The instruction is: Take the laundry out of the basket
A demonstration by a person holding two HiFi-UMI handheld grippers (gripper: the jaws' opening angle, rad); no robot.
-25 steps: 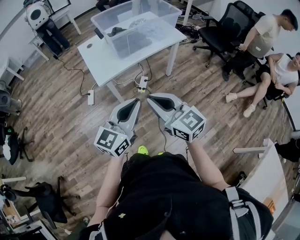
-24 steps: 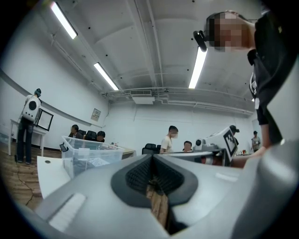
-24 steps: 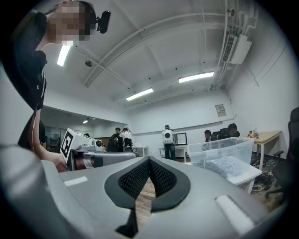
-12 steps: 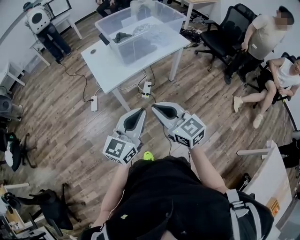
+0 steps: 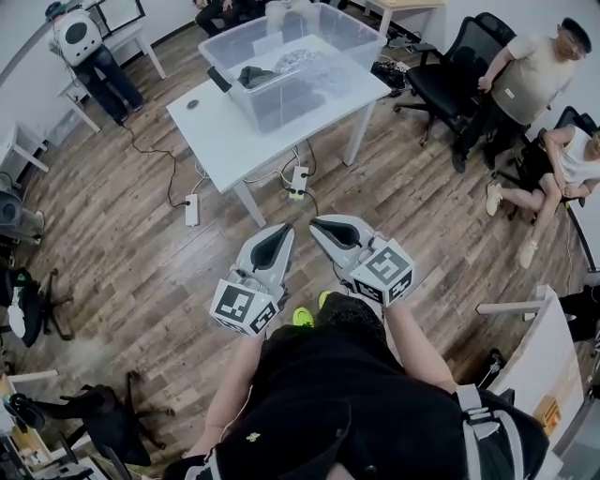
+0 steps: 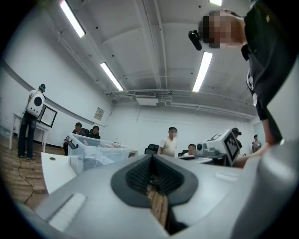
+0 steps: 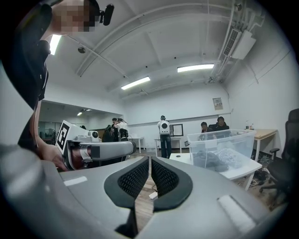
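A clear plastic basket (image 5: 330, 28) stands on a white table (image 5: 225, 127) ahead of me. Inside it lie a dark garment (image 5: 253, 75) and a pale grey bundle of laundry (image 5: 302, 64). My left gripper (image 5: 286, 228) and right gripper (image 5: 316, 223) hang side by side over the wooden floor, well short of the table, both shut and holding nothing. The left gripper view has the left gripper (image 6: 152, 157) with the basket (image 6: 93, 151) far off to its left. In the right gripper view the right gripper (image 7: 150, 159) points level, the basket (image 7: 222, 149) to its right.
Two power strips (image 5: 191, 210) (image 5: 300, 181) and their cables lie on the floor under the table. Black office chairs (image 5: 450, 75) and seated people (image 5: 534, 70) are at the right. A person (image 5: 80, 37) stands at the back left. More chairs (image 5: 28, 291) stand along the left.
The person has stepped toward the table, so the table and basket sit nearer in view. Both grippers came forward together and stayed shut.
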